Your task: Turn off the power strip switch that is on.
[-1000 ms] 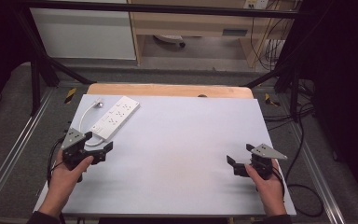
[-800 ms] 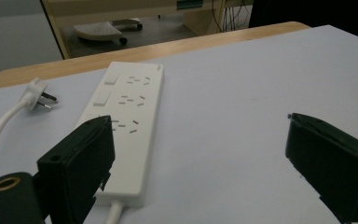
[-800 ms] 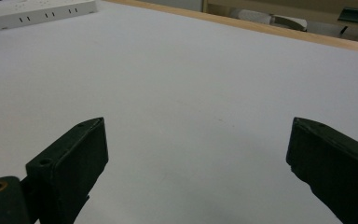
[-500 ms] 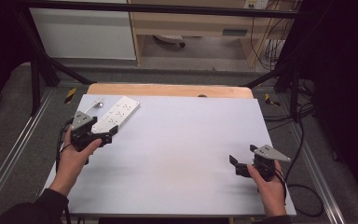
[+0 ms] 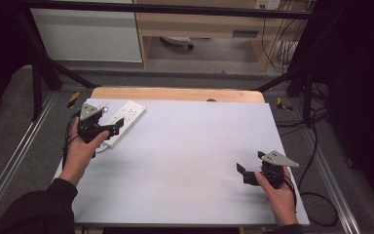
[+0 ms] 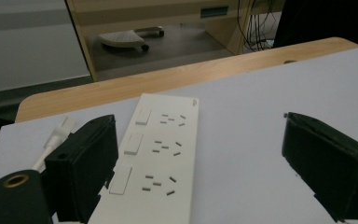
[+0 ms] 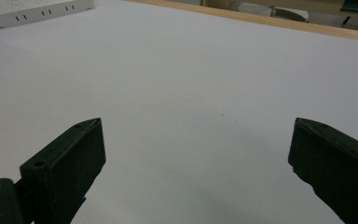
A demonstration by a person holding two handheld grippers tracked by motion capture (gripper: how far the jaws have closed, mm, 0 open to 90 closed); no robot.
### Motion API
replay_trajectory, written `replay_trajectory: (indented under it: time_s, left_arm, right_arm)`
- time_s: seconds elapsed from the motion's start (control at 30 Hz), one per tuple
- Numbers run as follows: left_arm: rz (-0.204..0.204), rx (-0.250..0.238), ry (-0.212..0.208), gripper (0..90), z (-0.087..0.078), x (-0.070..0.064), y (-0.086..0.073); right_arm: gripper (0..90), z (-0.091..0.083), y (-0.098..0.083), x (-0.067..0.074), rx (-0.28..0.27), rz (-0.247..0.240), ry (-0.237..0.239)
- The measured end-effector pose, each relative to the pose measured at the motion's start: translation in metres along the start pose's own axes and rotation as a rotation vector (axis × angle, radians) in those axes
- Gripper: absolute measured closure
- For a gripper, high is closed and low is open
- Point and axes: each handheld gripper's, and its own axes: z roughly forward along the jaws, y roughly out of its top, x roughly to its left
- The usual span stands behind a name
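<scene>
Clearly the left tool [image 5: 108,127], jaws wide apart, hangs over the near end of the white plastic three-socket power strip [image 6: 161,154] at the tabletop's [image 5: 190,161] far-left corner. Closing off-centre could pinch one edge and skid the strip sideways. The right tool [image 5: 246,173] rests open, well apart.

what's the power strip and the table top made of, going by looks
The power strip looks like moulded plastic, white with a smooth, slightly satin face and crisp slot cut-outs. The table top seems to be a matt, pale grey sheet or laminate laid over wood, since a light wooden edge with visible grain shows along the far side.
</scene>
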Motion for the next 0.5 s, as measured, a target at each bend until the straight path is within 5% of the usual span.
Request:
replay_trajectory:
  time_s: [0.5]
  left_arm:
    - [-0.020,0.011,0.030,10.7,0.017,0.014,0.007]
  right_arm:
    - [4.1,0.002,-0.001,0.001,0.026,-0.003,0.006]
